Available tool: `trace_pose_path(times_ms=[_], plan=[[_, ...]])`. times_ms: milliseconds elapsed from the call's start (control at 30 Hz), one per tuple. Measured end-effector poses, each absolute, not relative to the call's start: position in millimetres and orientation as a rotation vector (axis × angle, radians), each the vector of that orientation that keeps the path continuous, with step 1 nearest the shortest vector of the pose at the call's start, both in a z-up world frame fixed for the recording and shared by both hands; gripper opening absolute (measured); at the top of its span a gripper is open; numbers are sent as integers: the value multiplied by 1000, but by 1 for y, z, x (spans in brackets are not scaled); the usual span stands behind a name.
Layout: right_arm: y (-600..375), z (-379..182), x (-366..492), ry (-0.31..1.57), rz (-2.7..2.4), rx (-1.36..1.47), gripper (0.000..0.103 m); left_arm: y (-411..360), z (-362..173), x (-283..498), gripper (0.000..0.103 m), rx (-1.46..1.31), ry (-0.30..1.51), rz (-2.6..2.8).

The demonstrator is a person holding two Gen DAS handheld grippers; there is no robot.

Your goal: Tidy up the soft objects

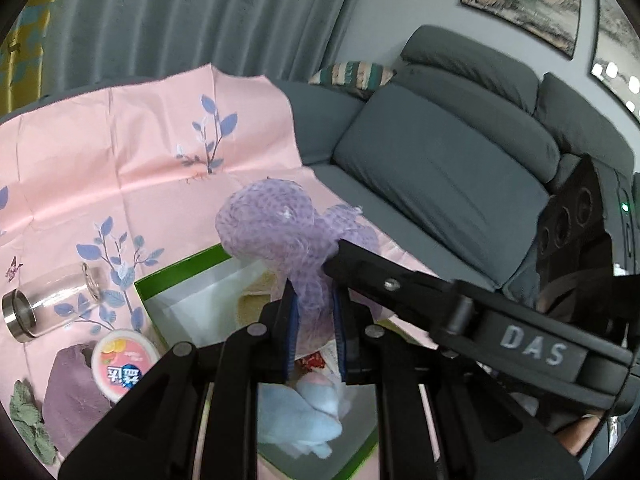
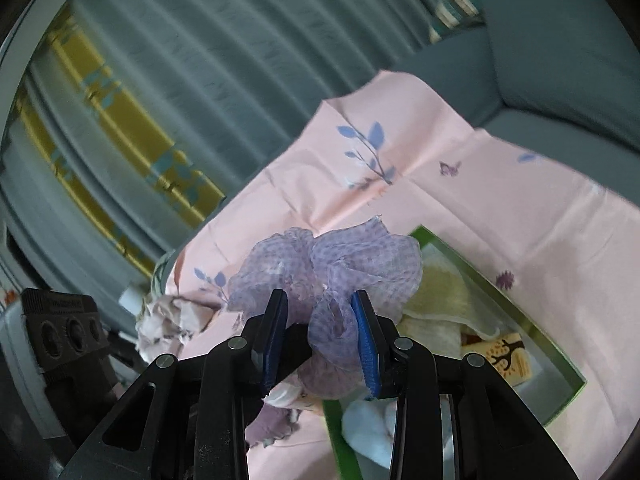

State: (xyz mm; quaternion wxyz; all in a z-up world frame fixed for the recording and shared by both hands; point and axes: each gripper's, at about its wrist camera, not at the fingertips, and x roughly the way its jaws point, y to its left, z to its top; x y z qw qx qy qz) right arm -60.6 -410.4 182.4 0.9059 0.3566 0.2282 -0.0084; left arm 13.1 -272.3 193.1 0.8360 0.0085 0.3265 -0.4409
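A purple mesh cloth (image 1: 276, 224) hangs in the air above a green-rimmed box (image 1: 176, 270). My left gripper (image 1: 314, 320) is shut on its lower part. My right gripper (image 2: 320, 332) grips the same purple mesh cloth (image 2: 340, 264) from the other side; its black finger reaches the cloth in the left wrist view (image 1: 348, 256). The box (image 2: 536, 312) holds a light blue cloth (image 1: 296, 416), a yellow cloth (image 2: 440, 292) and a printed pack (image 2: 508, 354). A mauve cloth (image 1: 72, 392) lies left of the box.
A pink floral sheet (image 1: 120, 160) covers the surface. On it lie a glass jar (image 1: 48, 304), a round pink tub (image 1: 124, 362) and a green leaf sprig (image 1: 30, 420). A crumpled pale cloth (image 2: 168, 320) lies at the sheet's edge. A grey sofa (image 1: 440, 152) stands behind.
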Motion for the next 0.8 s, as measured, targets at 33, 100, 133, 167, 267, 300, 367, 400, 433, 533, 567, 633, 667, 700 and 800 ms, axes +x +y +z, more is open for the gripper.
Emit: trace_pose_path(times_ms=[33,100,133,167,267,300,367,400,433,533,567,633,667,700,800], plan=[[-414,179,-60,477,-20,750,36,-277,189,16,12,26,708,-928],[-419,170,-57,494,-40,771,36,-282,181,20,12,33,732,-923],[-421,167,-56,503,-48,777,36,-285,178,23,12,36,740,-923],[-423,163,-53,518,-60,785,36,-288,174,25,12,42,753,-918],[-426,155,-47,551,-83,788,36,-294,164,28,12,51,785,-905],[-427,152,-46,561,-89,788,36,-296,160,30,12,54,795,-899],[-429,146,-42,586,-105,797,36,-300,154,31,12,66,813,-890],[-431,144,-41,596,-112,800,36,-302,151,32,12,75,822,-884],[-432,140,-40,611,-122,804,36,-305,148,33,12,88,836,-875],[-437,130,-36,652,-152,820,36,-311,138,36,13,109,869,-849],[-438,128,-36,661,-158,824,36,-313,136,36,13,114,877,-843],[-440,123,-35,684,-182,824,36,-315,132,37,14,125,882,-828],[-442,120,-34,695,-196,825,36,-317,129,37,15,137,883,-814],[-443,117,-32,707,-205,830,36,-318,128,38,16,142,885,-808],[-448,107,-29,732,-212,865,36,-320,122,42,22,156,903,-780]])
